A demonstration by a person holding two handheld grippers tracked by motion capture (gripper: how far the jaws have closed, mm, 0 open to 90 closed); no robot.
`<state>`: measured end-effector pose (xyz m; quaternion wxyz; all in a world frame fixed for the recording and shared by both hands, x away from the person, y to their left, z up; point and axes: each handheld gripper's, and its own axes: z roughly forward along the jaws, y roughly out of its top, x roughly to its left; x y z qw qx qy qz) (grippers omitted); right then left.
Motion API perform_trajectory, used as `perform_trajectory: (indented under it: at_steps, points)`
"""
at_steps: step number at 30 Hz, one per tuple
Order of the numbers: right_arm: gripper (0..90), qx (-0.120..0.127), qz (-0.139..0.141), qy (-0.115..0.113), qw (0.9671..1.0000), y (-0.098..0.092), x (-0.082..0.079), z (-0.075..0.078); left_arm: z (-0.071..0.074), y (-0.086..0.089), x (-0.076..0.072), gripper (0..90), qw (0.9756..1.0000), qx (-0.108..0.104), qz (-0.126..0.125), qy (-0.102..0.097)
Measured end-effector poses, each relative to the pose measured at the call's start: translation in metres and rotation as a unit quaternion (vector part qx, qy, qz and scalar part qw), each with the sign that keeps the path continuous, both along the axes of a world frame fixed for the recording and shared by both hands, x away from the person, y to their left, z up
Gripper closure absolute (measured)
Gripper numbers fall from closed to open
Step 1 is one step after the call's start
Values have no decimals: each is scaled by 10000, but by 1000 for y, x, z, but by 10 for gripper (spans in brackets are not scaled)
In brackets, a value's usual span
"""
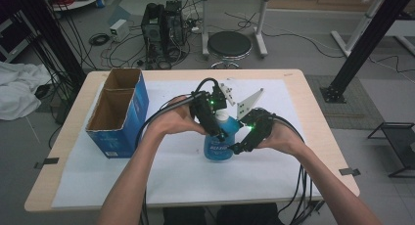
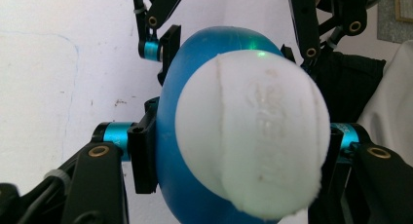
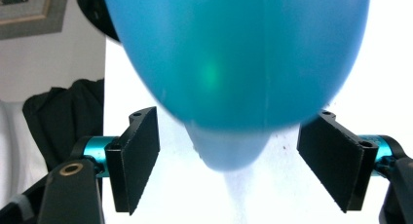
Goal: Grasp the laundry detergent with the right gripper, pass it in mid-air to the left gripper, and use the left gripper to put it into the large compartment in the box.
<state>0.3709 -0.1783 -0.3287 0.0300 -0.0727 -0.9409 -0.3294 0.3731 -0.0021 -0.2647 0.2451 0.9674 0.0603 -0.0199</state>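
The bottle (image 1: 219, 143) stands upright on the sheet (image 1: 274, 166) that covers most of the table (image 1: 320, 151), near the table's middle. The open cardboard box (image 1: 119, 112) stands to its left on the sheet, well apart. The left gripper (image 1: 218, 129) sits at the bottle's top, the right gripper (image 1: 238, 147) just beside its right flank. Behind the table a round stool (image 1: 229, 45) stands on the floor.
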Motion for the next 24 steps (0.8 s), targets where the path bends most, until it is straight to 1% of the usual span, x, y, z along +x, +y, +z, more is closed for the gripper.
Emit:
perform_trajectory:
  at_steps: [1, 2, 3, 4, 5, 6, 7, 8, 9, 10, 12, 13, 14, 15, 16, 17, 18, 19, 20, 21, 22, 23, 24]
  points:
    - [226, -36, -33, -32, 10000, -1, 0, 0, 1, 1, 1, 381, 10000, 61, -60, -16]
    - [223, -64, -77, 3, 10000, -1, 0, -1, 2, 1, 1, 381, 9999, 100, -83, -22]
    - [223, -103, -102, -15, 9999, -3, 0, -1, 2, 2, 2, 381, 9999, 104, -78, -47]
    - [223, -49, -152, -92, 9998, -3, 0, -2, 3, 2, 2, 381, 9999, 105, -76, -64]
    - [222, -71, -146, -68, 9998, -5, 1, -1, 4, 3, 2, 381, 9999, 110, -44, -84]
    - [222, -123, -149, 24, 9998, -7, 1, 0, 5, 4, 2, 381, 9999, 107, -20, -76]
    - [218, -13, -12, -113, 9999, -8, 5, -1, 6, 4, 2, 381, 9999, 126, 2, -86]
    - [216, -62, -79, -141, 9999, -10, 6, -1, 7, 4, 2, 381, 9999, 147, 27, -81]
    - [215, -34, -131, -136, 9998, -11, 5, -2, 8, 5, 3, 381, 9998, 152, 40, -96]
    - [215, -65, -166, -168, 9997, -12, 5, -3, 8, 5, 2, 381, 9998, 149, 118, -47]
    - [215, -197, -217, -234, 9993, -15, 6, -2, 11, 6, 3, 381, 9997, 185, 170, -50]
    - [215, -312, -354, -174, 9987, -17, 4, -1, 13, 7, 3, 381, 9996, 199, 191, -93]
    - [215, -477, -530, -34, 9975, -19, 1, 0, 14, 7, 4, 381, 9995, 207, 214, -104]
    - [215, -509, -540, -116, 9972, -20, 2, 0, 16, 8, 4, 381, 9994, 204, 242, -109]
    - [215, -515, -610, -86, 9968, -22, 1, 1, 18, 9, 5, 381, 9993, 221, 278, -98]
    - [215, -543, -670, -140, 9962, -23, 1, 1, 20, 10, 5, 381, 9992, 178, 315, -146]
    - [215, -612, -683, -170, 9956, -25, 1, 1, 22, 12, 6, 381, 9991, 185, 344, -179]
    - [215, -665, -709, -248, 9950, -26, 2, 1, 26, 14, 7, 381, 9989, 221, 359, -193]
    - [215, -716, -777, -278, 9940, -28, 2, 1, 28, 15, 7, 381, 9986, 177, 446, -201]
    - [215, -799, -836, -318, 9928, -29, 2, 1, 32, 18, 8, 381, 9984, 220, 459, -243]
    - [214, -850, -876, -351, 9919, -31, 3, 1, 36, 20, 9, 381, 9981, 218, 499, -277]
    - [215, -919, -947, -372, 9906, -32, 3, 0, 40, 22, 9, 381, 9976, 178, 605, -268]
    - [215, -994, -965, -395, 9896, -34, 4, 0, 46, 25, 10, 381, 9974, 235, 606, -315]
